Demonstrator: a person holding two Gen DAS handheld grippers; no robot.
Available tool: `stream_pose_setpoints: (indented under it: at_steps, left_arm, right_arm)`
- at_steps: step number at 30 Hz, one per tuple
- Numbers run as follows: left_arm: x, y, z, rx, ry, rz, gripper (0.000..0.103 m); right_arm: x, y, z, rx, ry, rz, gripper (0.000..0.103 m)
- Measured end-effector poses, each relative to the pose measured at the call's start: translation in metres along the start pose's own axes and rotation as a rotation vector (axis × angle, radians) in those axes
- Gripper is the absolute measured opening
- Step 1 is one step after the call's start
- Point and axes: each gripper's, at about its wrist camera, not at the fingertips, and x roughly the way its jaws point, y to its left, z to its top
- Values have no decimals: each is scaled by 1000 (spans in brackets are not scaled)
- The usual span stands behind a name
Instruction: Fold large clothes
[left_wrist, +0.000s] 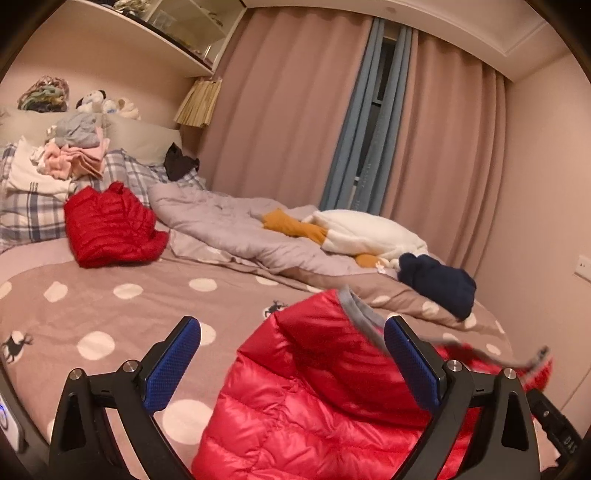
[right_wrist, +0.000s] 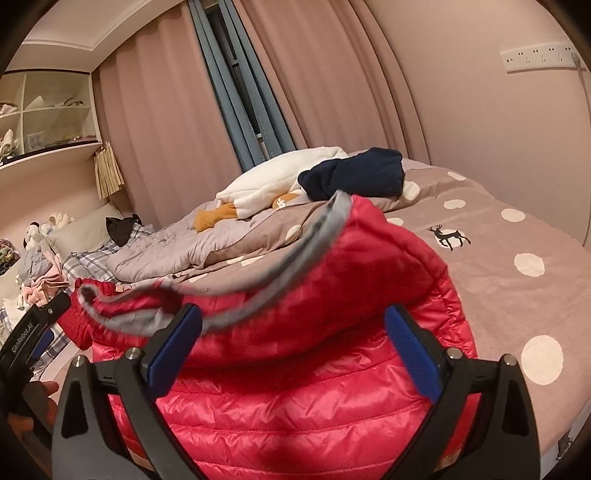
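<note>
The red puffer jacket (left_wrist: 295, 398) lies on the bed (left_wrist: 110, 306), nearest of all, its shiny quilted shell stitched in crosswise bands. A grey-lined edge (right_wrist: 317, 236) runs along the raised fold at its far side, blurred in both views. The left gripper (left_wrist: 291, 358) stands with its jaws spread wide, the jacket between the blue pads (left_wrist: 173, 365) but not pinched; its far-side pad sits just beside the grey trim. The right gripper (right_wrist: 293, 347) is likewise spread wide over the jacket, its pads either side of the fabric with none clamped.

Beyond the jacket, on the dotted brown bedspread, lies one dark navy garment (left_wrist: 439, 284). Past that, one white and orange plush toy (left_wrist: 365, 232) rests on a grey quilt (left_wrist: 221, 221). Left of the quilt sits a second red puffer jacket (left_wrist: 110, 229), folded. Behind it, one stack of pink, grey and white clothes (left_wrist: 74, 155) rests on plaid pillows (left_wrist: 33, 210). One black item (left_wrist: 179, 162) lies near the headboard.
</note>
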Motion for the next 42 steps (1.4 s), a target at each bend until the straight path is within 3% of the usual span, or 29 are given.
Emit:
stream_pose_setpoints:
  at_steps: [22, 26, 30, 33, 36, 42]
  left_arm:
    - [3, -11, -10, 38, 39, -31, 99]
    - [19, -16, -18, 87, 66, -13, 99]
    - [68, -21, -47, 166, 206, -23, 99]
    - [101, -21, -75, 228, 258, 32, 99]
    - [118, -14, -97, 165, 269, 22, 99]
    - [113, -15, -100, 201, 278, 37, 99]
  right_arm:
    - [9, 1, -5, 1, 35, -11, 100]
    - [21, -1, -5, -14, 47, -25, 101]
    - [61, -3, -10, -71, 99, -104, 102]
    - [104, -10, -24, -116, 196, -121, 102]
    - [146, -19, -43, -125, 317, -100, 103]
    - [146, -17, -50, -166, 295, -134, 103]
